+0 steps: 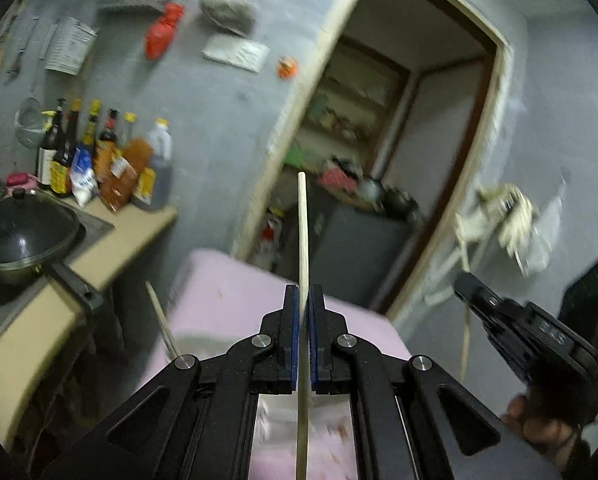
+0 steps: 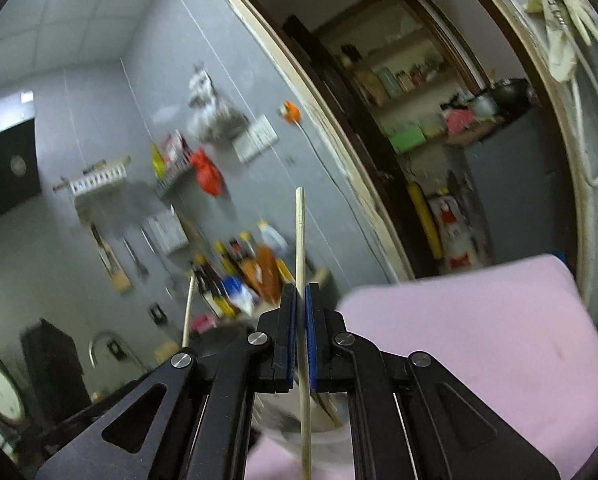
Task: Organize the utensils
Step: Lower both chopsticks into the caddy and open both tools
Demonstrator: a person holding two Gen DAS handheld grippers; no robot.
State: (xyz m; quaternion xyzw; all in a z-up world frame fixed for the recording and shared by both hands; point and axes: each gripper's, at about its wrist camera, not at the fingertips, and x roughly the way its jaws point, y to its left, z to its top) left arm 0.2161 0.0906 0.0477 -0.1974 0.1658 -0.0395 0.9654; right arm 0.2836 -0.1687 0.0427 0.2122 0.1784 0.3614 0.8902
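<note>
Clamped between the left gripper pads, one chopstick is held upright, its long axis along the fingers; the right gripper is likewise closed on another chopstick; a pink cloth lies below both.

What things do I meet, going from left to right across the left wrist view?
Black wok with lid → sauce bottles on the counter → loose chopstick → chopstick clamped in the left gripper → open doorway → right gripper, its chopstick hanging below.
</note>
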